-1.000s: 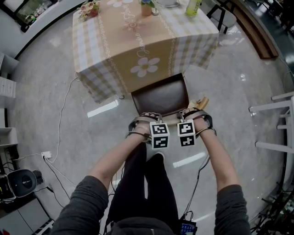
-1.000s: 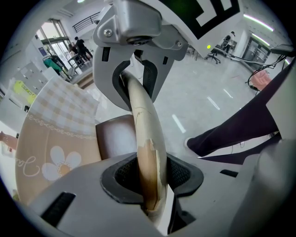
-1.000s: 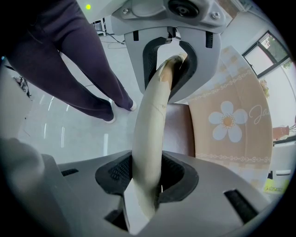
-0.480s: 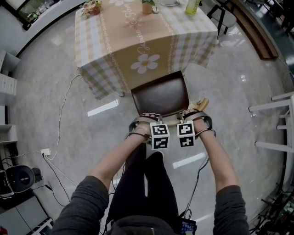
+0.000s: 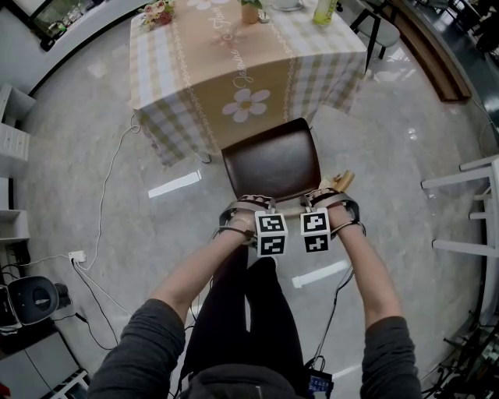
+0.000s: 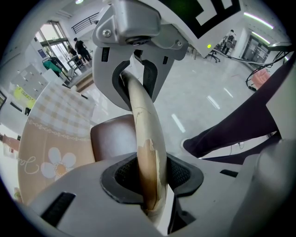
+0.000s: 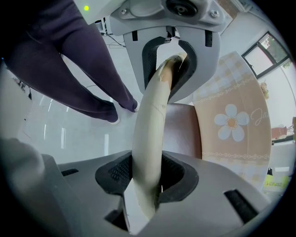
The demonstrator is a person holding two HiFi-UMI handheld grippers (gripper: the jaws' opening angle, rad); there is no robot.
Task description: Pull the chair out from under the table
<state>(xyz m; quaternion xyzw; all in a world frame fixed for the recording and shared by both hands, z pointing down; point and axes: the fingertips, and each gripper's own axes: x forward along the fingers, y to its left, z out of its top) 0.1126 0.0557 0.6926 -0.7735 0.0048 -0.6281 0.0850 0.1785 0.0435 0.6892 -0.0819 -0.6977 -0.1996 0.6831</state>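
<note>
The chair (image 5: 271,162) has a dark brown seat and a pale beige back rail (image 6: 145,139). Most of the seat shows in front of the table (image 5: 234,78), which wears a checked cloth with a daisy print. In the head view my left gripper (image 5: 249,203) and right gripper (image 5: 323,195) sit side by side on the rail and point down. The left gripper view shows the left gripper (image 6: 149,173) shut on the rail. In the right gripper view the right gripper (image 7: 147,173) clamps the same rail (image 7: 150,120).
My legs (image 5: 249,312) stand right behind the chair. A white cable and power strip (image 5: 78,261) lie on the floor at left, by a round black device (image 5: 35,296). White frames (image 5: 468,210) stand at right. A stool (image 5: 378,27) is beyond the table. Flowers (image 5: 156,12) and a green bottle (image 5: 327,9) are on the table.
The chair has slid toward me, so more of its seat shows out from under the tablecloth. Both grippers came back with the rail, still clamped.
</note>
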